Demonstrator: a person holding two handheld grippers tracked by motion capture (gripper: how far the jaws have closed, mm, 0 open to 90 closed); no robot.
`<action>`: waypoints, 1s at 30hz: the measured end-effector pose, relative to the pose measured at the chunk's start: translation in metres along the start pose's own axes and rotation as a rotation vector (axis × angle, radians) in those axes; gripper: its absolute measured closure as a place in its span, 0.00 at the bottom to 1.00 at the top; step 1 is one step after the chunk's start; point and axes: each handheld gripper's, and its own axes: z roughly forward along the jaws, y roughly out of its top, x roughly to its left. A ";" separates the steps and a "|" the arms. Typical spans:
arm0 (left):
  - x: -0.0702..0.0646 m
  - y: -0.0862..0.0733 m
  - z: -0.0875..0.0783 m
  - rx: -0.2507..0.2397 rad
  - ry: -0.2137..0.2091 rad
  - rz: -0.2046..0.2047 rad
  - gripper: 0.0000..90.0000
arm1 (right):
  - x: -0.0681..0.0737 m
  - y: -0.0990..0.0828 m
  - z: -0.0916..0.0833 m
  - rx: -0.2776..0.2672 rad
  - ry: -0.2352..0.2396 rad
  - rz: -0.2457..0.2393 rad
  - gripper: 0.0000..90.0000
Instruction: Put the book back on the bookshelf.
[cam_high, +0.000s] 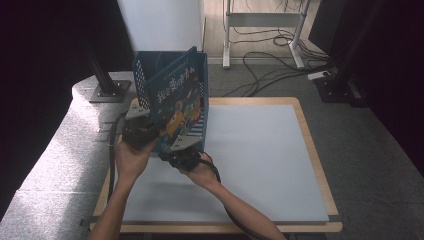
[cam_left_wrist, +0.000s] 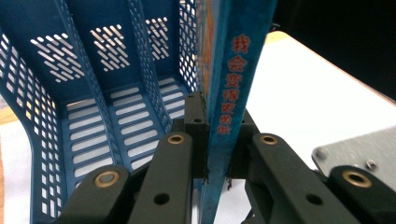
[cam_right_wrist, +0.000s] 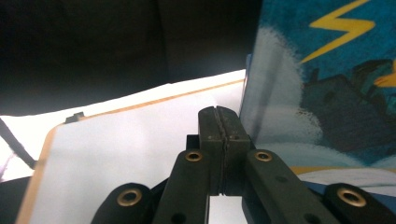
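Observation:
A blue picture book (cam_high: 177, 100) with red characters on its spine (cam_left_wrist: 233, 84) stands upright and tilted at the open front of a blue perforated file rack (cam_high: 142, 80). My left gripper (cam_left_wrist: 217, 135) is shut on the book's lower spine edge, one pad on each side. In the high view the left gripper (cam_high: 145, 131) sits at the book's lower left. My right gripper (cam_right_wrist: 219, 126) is shut with nothing between its pads, just beside the book's cover (cam_right_wrist: 327, 70). From above, the right gripper (cam_high: 182, 150) lies under the book's lower right corner.
The rack (cam_left_wrist: 93, 93) has slotted compartments and stands at the far left of a white board (cam_high: 260, 150) on a wooden-edged table. Cables and a white stand's feet (cam_high: 260, 30) lie on the floor beyond. A grey padded surface (cam_high: 65, 145) borders the left.

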 end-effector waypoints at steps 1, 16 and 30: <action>0.000 0.000 0.000 0.001 0.002 -0.003 0.92 | 0.001 0.000 0.000 0.003 -0.011 -0.006 0.99; -0.007 0.003 0.014 -0.011 0.032 -0.037 0.92 | -0.011 -0.004 -0.004 0.026 -0.076 -0.002 0.99; -0.010 0.006 0.025 -0.027 0.061 -0.073 0.93 | -0.022 -0.008 -0.007 0.018 -0.114 0.003 0.99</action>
